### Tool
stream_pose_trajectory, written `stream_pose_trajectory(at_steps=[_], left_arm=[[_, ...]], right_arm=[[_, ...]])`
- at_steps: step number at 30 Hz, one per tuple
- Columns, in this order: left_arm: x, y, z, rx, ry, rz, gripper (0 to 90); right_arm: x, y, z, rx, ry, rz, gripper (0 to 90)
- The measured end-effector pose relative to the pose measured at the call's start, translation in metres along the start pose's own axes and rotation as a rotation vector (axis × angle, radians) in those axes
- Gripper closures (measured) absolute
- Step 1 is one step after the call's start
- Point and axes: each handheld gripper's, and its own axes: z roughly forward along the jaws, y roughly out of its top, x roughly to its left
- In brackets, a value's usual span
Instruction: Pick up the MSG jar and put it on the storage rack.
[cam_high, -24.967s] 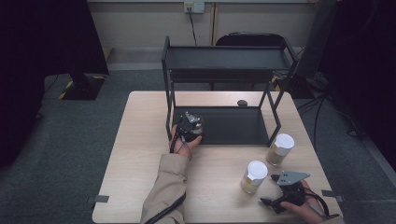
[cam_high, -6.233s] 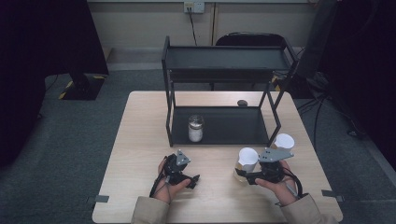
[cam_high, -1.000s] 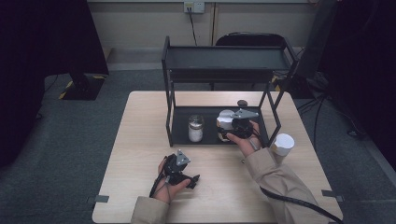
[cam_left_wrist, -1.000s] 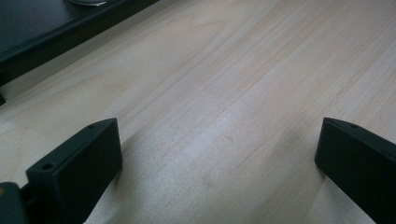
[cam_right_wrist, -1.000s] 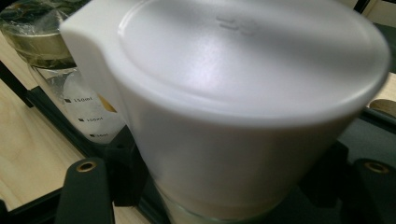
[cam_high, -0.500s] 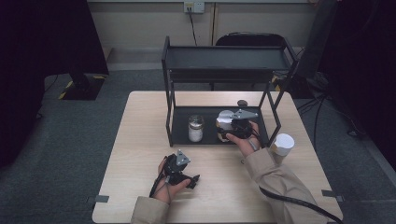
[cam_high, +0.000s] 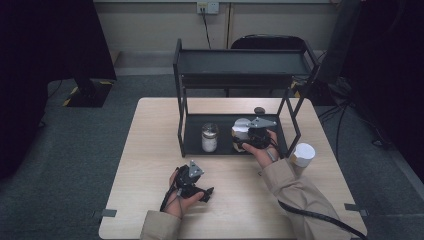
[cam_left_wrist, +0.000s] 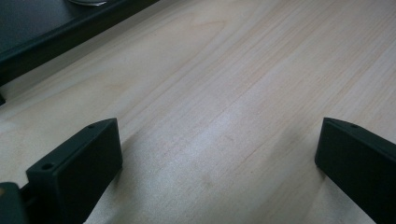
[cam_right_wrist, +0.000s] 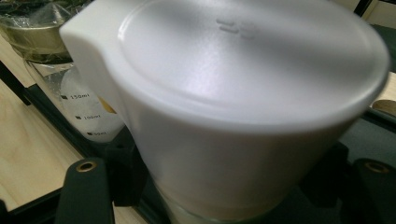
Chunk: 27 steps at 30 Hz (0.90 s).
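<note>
From above, my right hand-held gripper sits inside the lower tier of the black rack at the far side of the desk, clamped on a white-lidded jar. The jar stands on the rack's bottom tray, right of a glass jar with a metal lid. The right gripper view adds what the high view cannot: the white lid up close, with a flip tab at its left edge, my two jaws hugging the jar's body low down, and printed measuring marks on the glass jar just beside it. My left hand-held gripper rests on the near part of the desk, jaws spread wide with only bare wood between them and the rack's tray edge beyond. A second white-lidded jar stands outside the rack at the right, near my right sleeve. The rack's uprights frame the tray; the near desk lies open.
</note>
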Motion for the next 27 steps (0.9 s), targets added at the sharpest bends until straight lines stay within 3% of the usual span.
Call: stream_pose_trajectory(at_steps=[19, 27], left_arm=[[-0.0001, 0.0, 0.0, 0.0, 0.0, 0.0, 0.1], [0.0, 0.0, 0.0, 0.0, 0.0, 0.0, 0.1]], right_arm=[[0.0013, -0.0002, -0.0038, 0.011, -0.002, -0.004, 30.3], [-0.001, 0.0053, -0.0039, 0.045, 0.009, -0.008, 28.4]])
